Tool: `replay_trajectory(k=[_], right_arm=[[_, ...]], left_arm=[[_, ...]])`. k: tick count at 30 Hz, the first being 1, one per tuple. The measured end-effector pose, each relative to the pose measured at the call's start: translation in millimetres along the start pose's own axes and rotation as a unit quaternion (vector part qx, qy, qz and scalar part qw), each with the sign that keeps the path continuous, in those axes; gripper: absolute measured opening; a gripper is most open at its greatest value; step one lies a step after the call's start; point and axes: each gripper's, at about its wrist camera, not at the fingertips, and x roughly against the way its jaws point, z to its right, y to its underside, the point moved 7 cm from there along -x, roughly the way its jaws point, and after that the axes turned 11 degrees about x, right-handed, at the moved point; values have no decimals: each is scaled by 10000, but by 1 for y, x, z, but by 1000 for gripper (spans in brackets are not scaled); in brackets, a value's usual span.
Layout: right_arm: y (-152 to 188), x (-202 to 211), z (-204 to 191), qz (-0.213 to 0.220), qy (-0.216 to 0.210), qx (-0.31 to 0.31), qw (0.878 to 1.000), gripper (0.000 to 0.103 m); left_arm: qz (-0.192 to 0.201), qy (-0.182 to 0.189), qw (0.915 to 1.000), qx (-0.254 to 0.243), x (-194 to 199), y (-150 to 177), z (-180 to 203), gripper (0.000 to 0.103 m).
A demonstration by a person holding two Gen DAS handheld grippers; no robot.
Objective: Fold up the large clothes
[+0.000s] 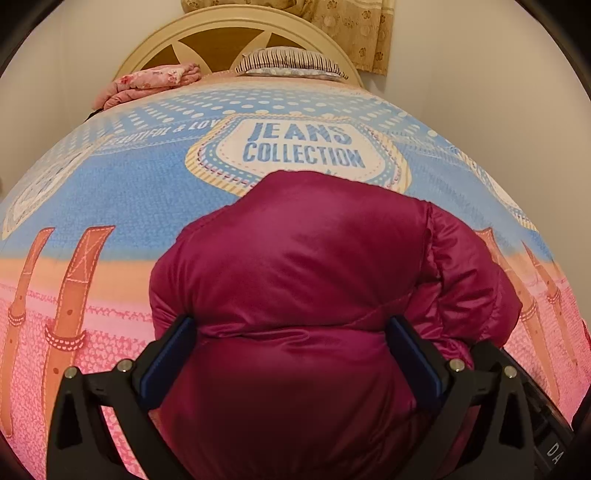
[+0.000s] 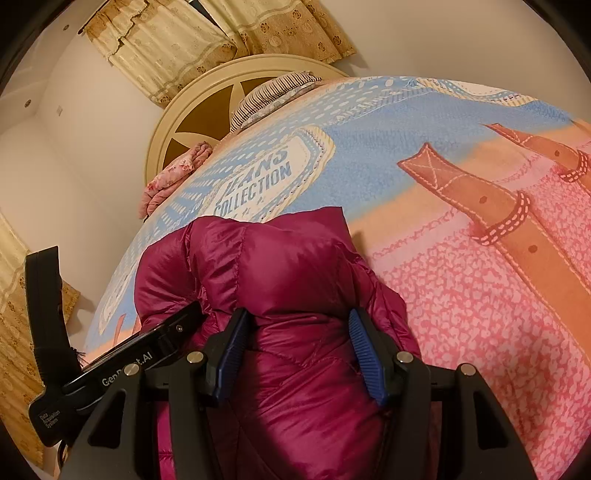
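Note:
A shiny magenta puffer jacket (image 1: 314, 251) lies bunched into a thick bundle on the bed, near its foot. My left gripper (image 1: 291, 325) holds the bundle's near end, its blue pads pressed into the fabric on both sides with the jaws held wide. My right gripper (image 2: 295, 317) is shut on the same jacket (image 2: 280, 258) close beside it, a narrower fold pinched between its ribbed blue pads (image 2: 232, 343). The left tool's black body (image 2: 122, 369) shows at the lower left of the right wrist view, touching the jacket. The underside of the bundle is hidden.
The bed wears a blue and pink printed cover (image 1: 147, 192) with "JEANS COLLECTION" on it. At the head are a cream round headboard (image 1: 221, 37), a striped pillow (image 1: 288, 61) and a folded pink floral blanket (image 1: 147, 83). Beige curtains (image 1: 351, 29) hang behind.

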Motion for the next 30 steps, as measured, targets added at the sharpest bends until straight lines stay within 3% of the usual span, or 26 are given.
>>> replay_trajectory(k=[14, 18, 20, 22, 23, 27, 30], right_arm=[[1, -3, 2, -46, -26, -20, 10000, 57], [-2, 0, 2, -107, -148, 42, 9998, 57], [-3, 10, 2, -117, -206, 143, 9996, 60], [-4, 22, 3, -42, -325, 173, 9993, 80], [-4, 29, 6, 2, -357, 141, 9993, 83], [-2, 34, 13, -147, -380, 186, 9990, 84], [1, 25, 21, -390, -490, 151, 9979, 84]], left_arm=[[-81, 68, 9999, 41, -3, 2, -2, 103], [-295, 512, 9980, 211, 15, 5, -16, 103], [-213, 830, 9956, 386, 38, 9, -34, 103], [-89, 1036, 9932, 524, 60, 17, -54, 103], [-54, 1148, 9916, 590, 67, 21, -61, 103], [-221, 1614, 9834, 793, 74, 43, -74, 103], [-453, 1687, 9816, 774, 63, 59, -66, 103]])
